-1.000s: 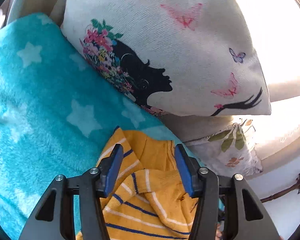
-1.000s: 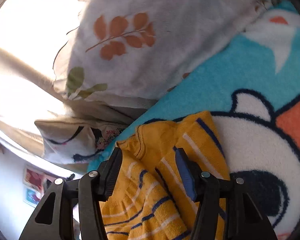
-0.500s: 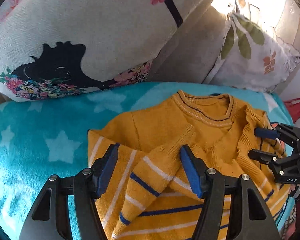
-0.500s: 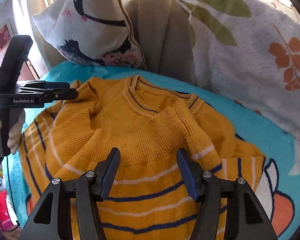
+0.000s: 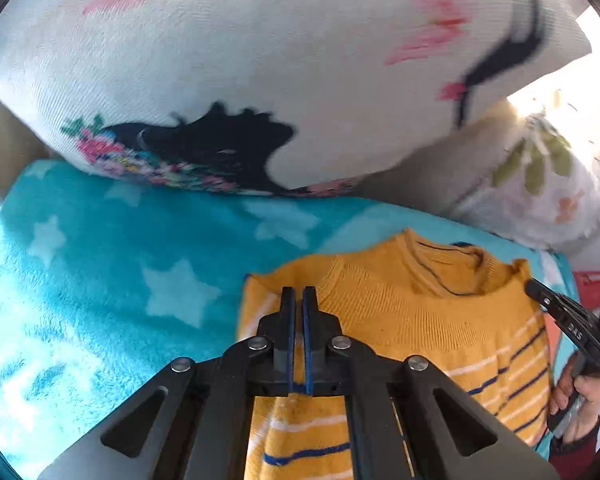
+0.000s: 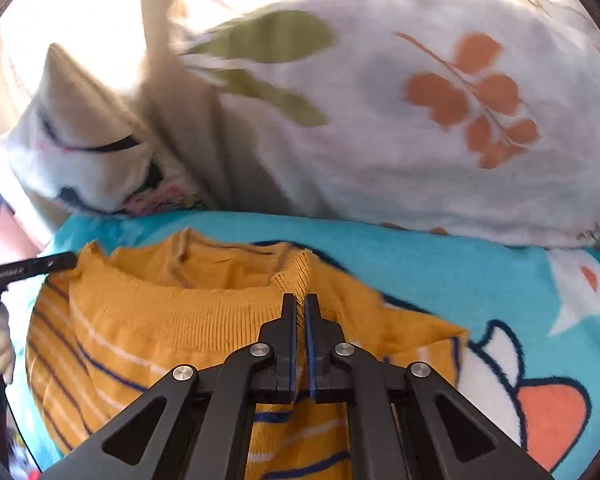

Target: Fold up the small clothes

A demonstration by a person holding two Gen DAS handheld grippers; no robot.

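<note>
Left wrist view: the left hand-held gripper (image 5: 299,300) has its jaws together, clamped on a pinch of the sweater (image 5: 412,320) at its left shoulder region. The sweater, yellow with blue and white stripes, lies on a blue blanket (image 5: 100,280) with white stars. Its collar faces away from the camera, toward a printed cushion (image 5: 260,60) that rests on the blanket's far edge. A second, leaf-print cushion (image 5: 540,184) stands to the right. The right hand-held gripper (image 5: 556,312) shows at the sweater's far right edge, in contact with the fabric; its jaw state cannot be read from this view.

Right wrist view: the right hand-held gripper (image 6: 300,304) is likewise drawn together on a fold of the sweater (image 6: 172,320) just beside the collar, on the right shoulder. The blanket (image 6: 420,264) here carries a cartoon print. The leaf cushion (image 6: 420,120) sits directly behind, the other cushion (image 6: 84,140) to the left. The left hand-held gripper (image 6: 32,270) appears at the sweater's left edge.

Assessment: the sleeves appear already tucked in, and the upper part seems to lie doubled over the striped body. Both grippers hold the shoulder line, so the step in hand is judged to be a lengthwise fold or a straightening of the top edge. The next move calls for both grippers to travel together at equal height, keeping the edge taut and level, then release once the layers lie square
</note>
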